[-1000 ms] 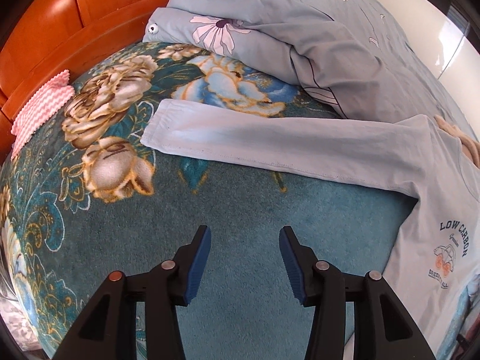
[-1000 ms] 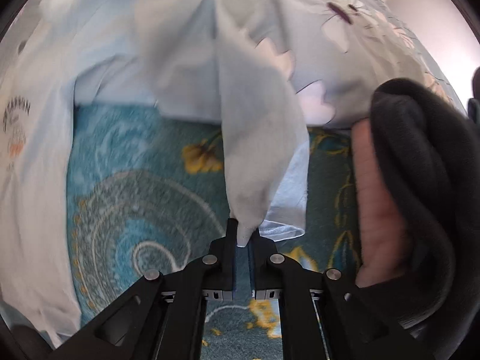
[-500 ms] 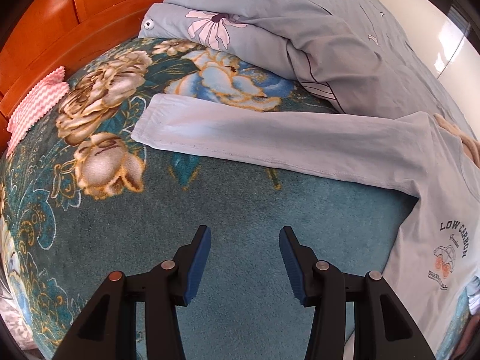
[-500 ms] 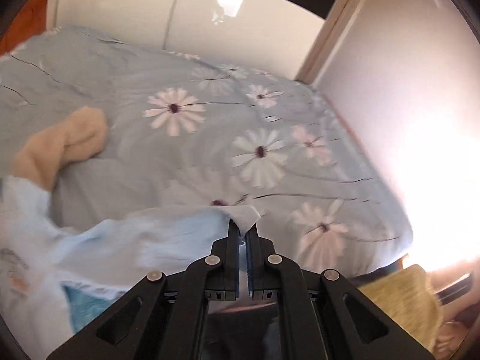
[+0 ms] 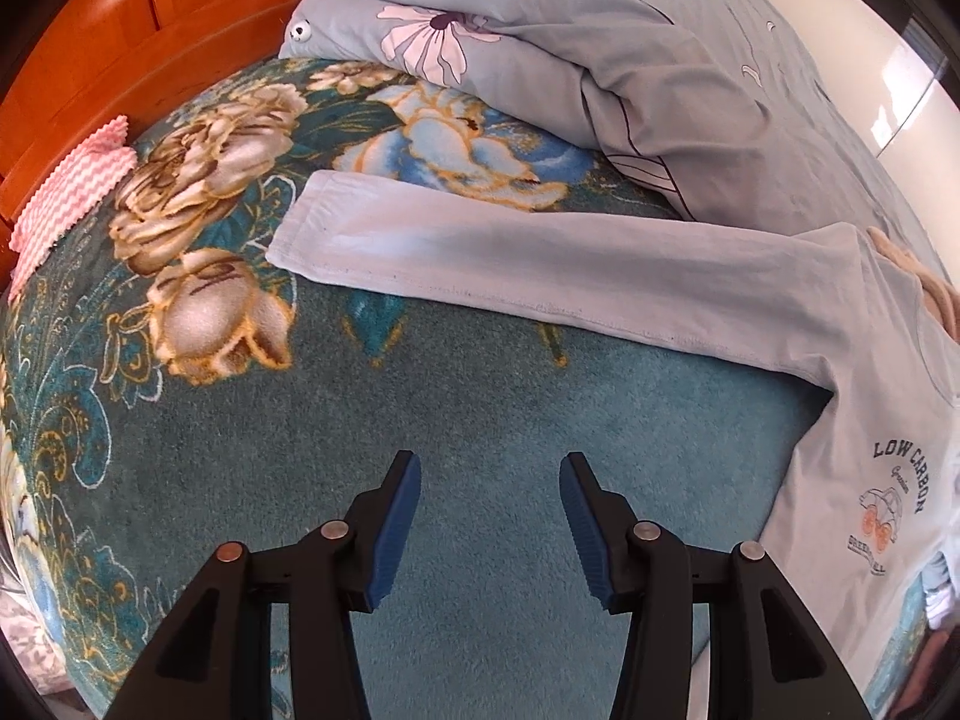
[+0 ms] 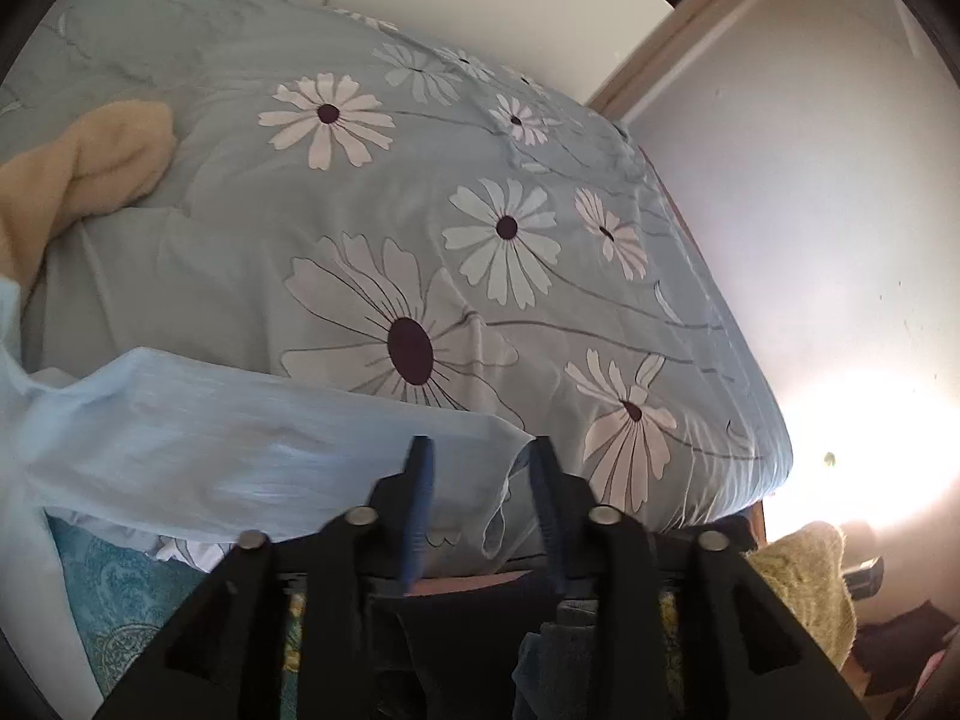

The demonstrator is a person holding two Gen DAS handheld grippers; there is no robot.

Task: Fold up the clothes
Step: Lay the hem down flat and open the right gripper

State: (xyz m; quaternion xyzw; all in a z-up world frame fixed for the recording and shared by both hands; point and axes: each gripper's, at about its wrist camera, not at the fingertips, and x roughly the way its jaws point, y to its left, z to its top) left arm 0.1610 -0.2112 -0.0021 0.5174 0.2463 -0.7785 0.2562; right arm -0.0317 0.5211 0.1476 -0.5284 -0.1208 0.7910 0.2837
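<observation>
A pale blue long-sleeved shirt lies on the bed, its printed front point(image 5: 888, 480) at the right of the left wrist view. One sleeve point(image 5: 540, 264) stretches flat to the left over the teal flowered blanket point(image 5: 420, 420). My left gripper point(image 5: 489, 474) hovers open above the blanket, short of that sleeve, with nothing between its fingers. In the right wrist view the other sleeve point(image 6: 240, 444) stretches out from the left, and its cuff end hangs loose between the jaws of my right gripper point(image 6: 480, 456). Those jaws are opening, and the pads do not press on the cloth.
A pale blue daisy-print duvet point(image 6: 420, 210) is heaped behind the shirt. A tan garment point(image 6: 102, 162) lies on it. A pink zigzag cloth point(image 5: 66, 192) sits by the wooden headboard point(image 5: 120, 30). A yellow-green fabric point(image 6: 804, 576) is beside the bed's far corner.
The right gripper lifted the sleeve by its cuff and swung it out toward the duvet, then its jaws parted and let go of the cuff. The left gripper has stayed put.
</observation>
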